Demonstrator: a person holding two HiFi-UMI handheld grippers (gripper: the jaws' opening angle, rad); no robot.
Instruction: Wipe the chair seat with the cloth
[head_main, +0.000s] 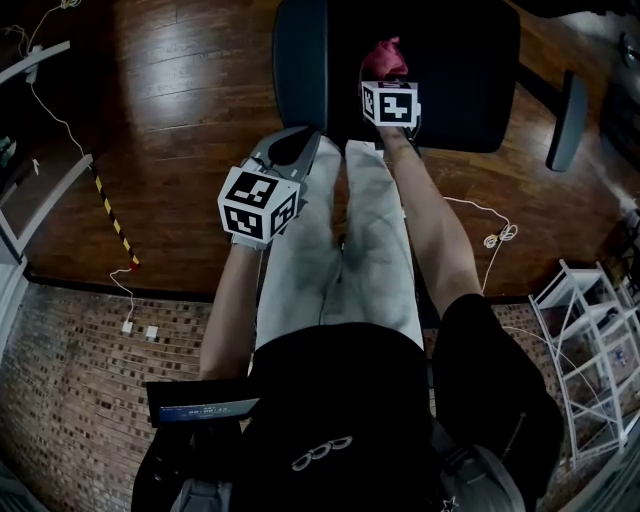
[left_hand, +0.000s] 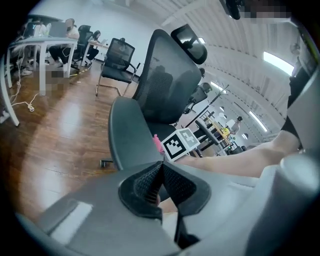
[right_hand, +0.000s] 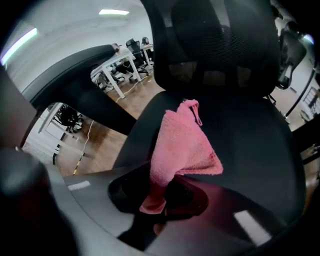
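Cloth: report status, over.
Right gripper shut on pink cloth, over chair seat. Left gripper shut, empty, short of the seat. Nothing in the way.

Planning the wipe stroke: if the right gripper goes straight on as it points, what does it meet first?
Likely the seat, its held cloth touching first; the backrest stands beyond. Depth is unclear.

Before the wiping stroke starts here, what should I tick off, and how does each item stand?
1. Pink cloth clamped in the right gripper: ok, the jaws are closed on one end.
2. Right gripper above the chair seat: ok.
3. Cloth flat on the seat: not ok, it is bunched and draped forward.
4. Cloth touching the seat: cannot tell.
5. Left gripper shut and empty, at the seat's near edge: ok.
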